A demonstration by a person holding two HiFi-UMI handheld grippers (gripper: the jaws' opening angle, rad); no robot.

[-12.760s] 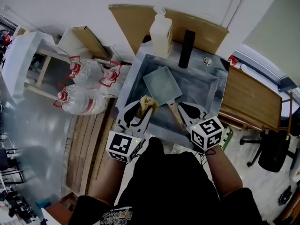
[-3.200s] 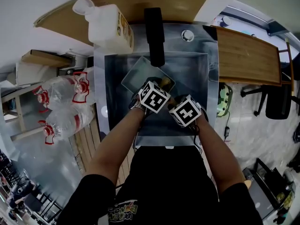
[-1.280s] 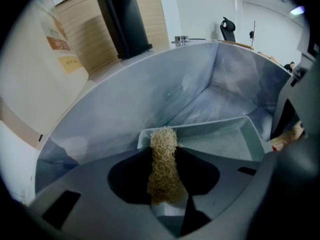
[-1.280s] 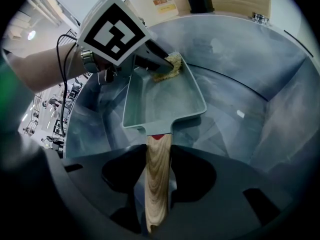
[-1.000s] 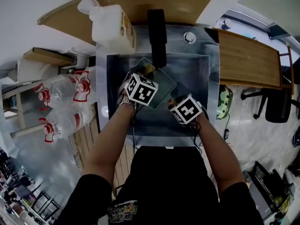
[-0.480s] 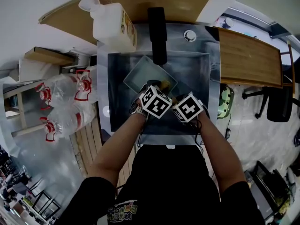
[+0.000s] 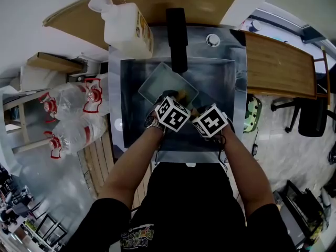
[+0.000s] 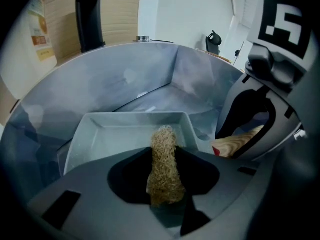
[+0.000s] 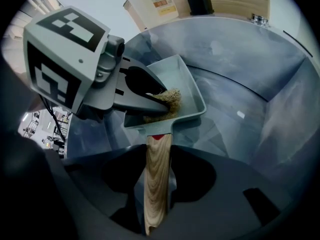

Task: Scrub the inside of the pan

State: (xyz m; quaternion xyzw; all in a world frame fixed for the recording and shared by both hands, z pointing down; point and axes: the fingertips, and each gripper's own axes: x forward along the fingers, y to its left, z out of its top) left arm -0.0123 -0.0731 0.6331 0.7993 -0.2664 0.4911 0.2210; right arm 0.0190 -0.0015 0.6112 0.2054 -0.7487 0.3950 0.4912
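A square grey pan [image 7: 167, 84] [image 8: 120, 136] [image 9: 182, 86] lies in the steel sink. Its wooden handle [image 9: 156, 176] runs back between the jaws of my right gripper [image 9: 158, 186] [image 7: 210, 121], which is shut on it. My left gripper [image 8: 162, 179] [image 7: 173, 114] is shut on a tan fibrous scrubber [image 8: 164, 164] [image 9: 167, 101]. The scrubber's tip rests on the pan's floor near the handle end. In the head view the marker cubes hide both pairs of jaws.
The sink basin [image 7: 220, 83] walls surround the pan on all sides. A black faucet [image 7: 176, 38] stands over the far rim, with a white jug [image 7: 123, 25] at its left. A wooden board [image 7: 275, 62] lies to the right. Water bottles [image 7: 73, 119] sit on the left.
One second ago the left gripper was at the pan's far left corner. It has come back toward me to the handle end and barely moved in the last half second. The right gripper stayed put.
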